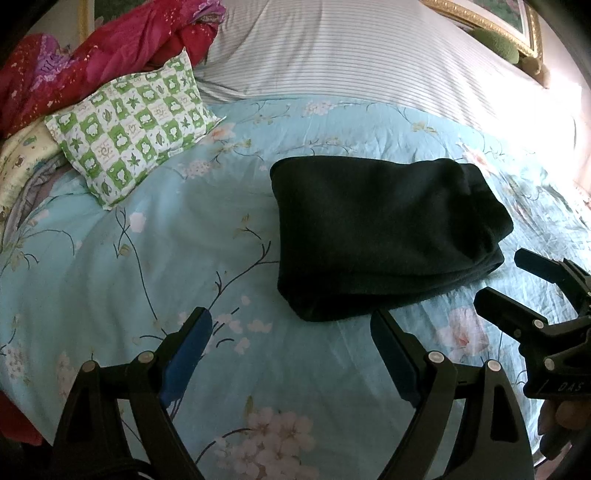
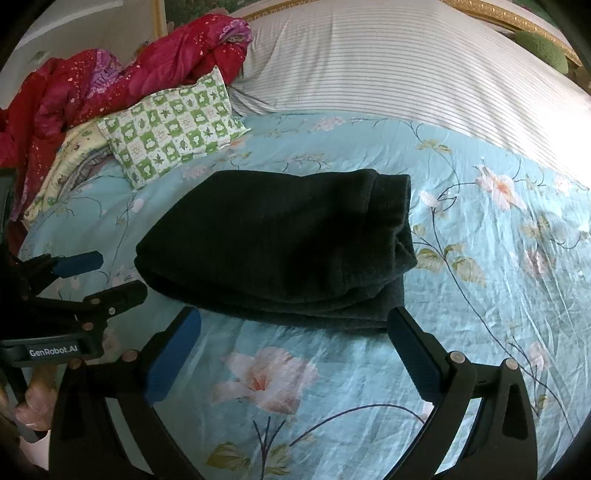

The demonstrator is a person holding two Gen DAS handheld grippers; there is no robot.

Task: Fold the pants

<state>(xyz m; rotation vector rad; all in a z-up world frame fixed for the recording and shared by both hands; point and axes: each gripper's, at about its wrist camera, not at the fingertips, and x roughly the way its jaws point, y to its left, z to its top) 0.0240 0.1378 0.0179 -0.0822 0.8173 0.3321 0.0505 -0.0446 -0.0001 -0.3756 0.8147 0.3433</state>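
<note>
The dark pants (image 1: 384, 236) lie folded into a thick rectangular stack on the light blue floral bedspread (image 1: 147, 258). They also show in the right wrist view (image 2: 280, 243). My left gripper (image 1: 291, 328) is open and empty, held just short of the stack's near edge. My right gripper (image 2: 295, 328) is open and empty, close to the stack's near edge. Each gripper shows in the other's view: the right one at the right edge (image 1: 502, 280), the left one at the left edge (image 2: 110, 275), both open.
A green and white checked pillow (image 1: 136, 122) lies at the back left, with a red quilt (image 1: 92, 59) heaped behind it. A striped white pillow (image 1: 369, 55) spans the back. A gold picture frame (image 1: 491, 22) stands at the back right.
</note>
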